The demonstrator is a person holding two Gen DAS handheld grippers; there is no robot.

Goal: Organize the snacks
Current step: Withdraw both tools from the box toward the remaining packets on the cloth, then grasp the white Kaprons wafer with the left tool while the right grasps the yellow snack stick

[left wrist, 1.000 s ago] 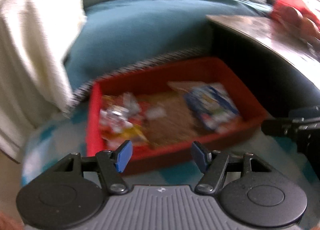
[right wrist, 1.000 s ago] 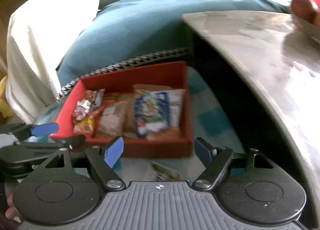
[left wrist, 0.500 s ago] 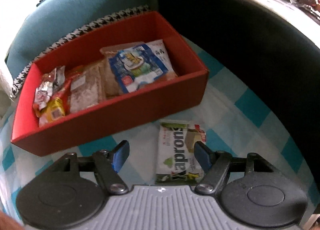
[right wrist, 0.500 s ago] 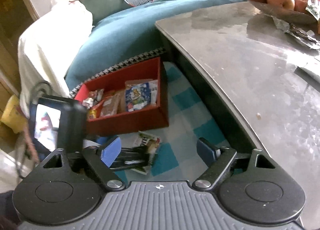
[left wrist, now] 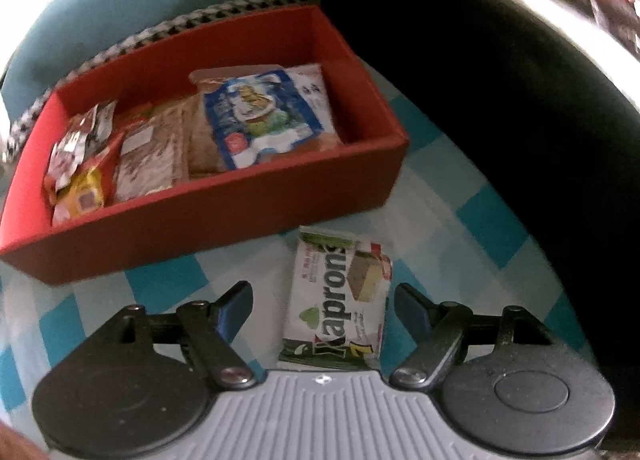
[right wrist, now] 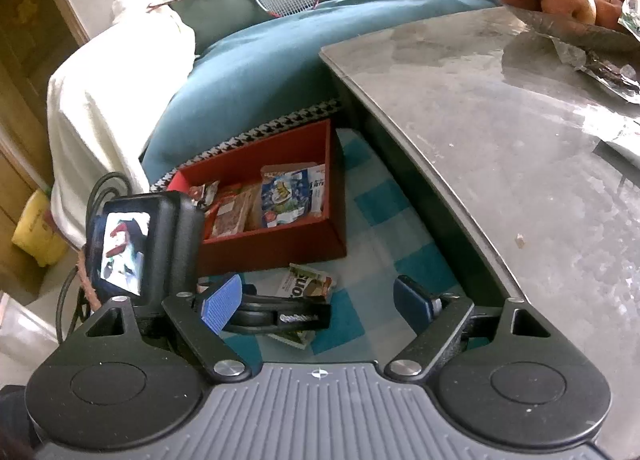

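A red box (left wrist: 208, 216) (right wrist: 276, 240) holds several snack packets, among them a blue packet (left wrist: 260, 116) and a brown one (left wrist: 148, 156). A white and green Kaprons snack pack (left wrist: 340, 300) lies flat on the blue checked cloth, just in front of the box. My left gripper (left wrist: 324, 306) is open, low over the cloth, with the pack between its blue fingers. The pack also shows in the right wrist view (right wrist: 308, 284), partly hidden by the left gripper. My right gripper (right wrist: 318, 306) is open and empty, held higher up and behind.
A grey stone-topped table (right wrist: 500, 148) with a dark side stands at the right, carrying a fruit bowl (right wrist: 560, 0) and wrappers. A teal sofa (right wrist: 280, 60) with a white blanket (right wrist: 108, 100) and badminton racket lies behind the box.
My left gripper has dropped lower and closer, so the Kaprons pack now sits between its fingers. My right gripper has risen and drawn back slightly.
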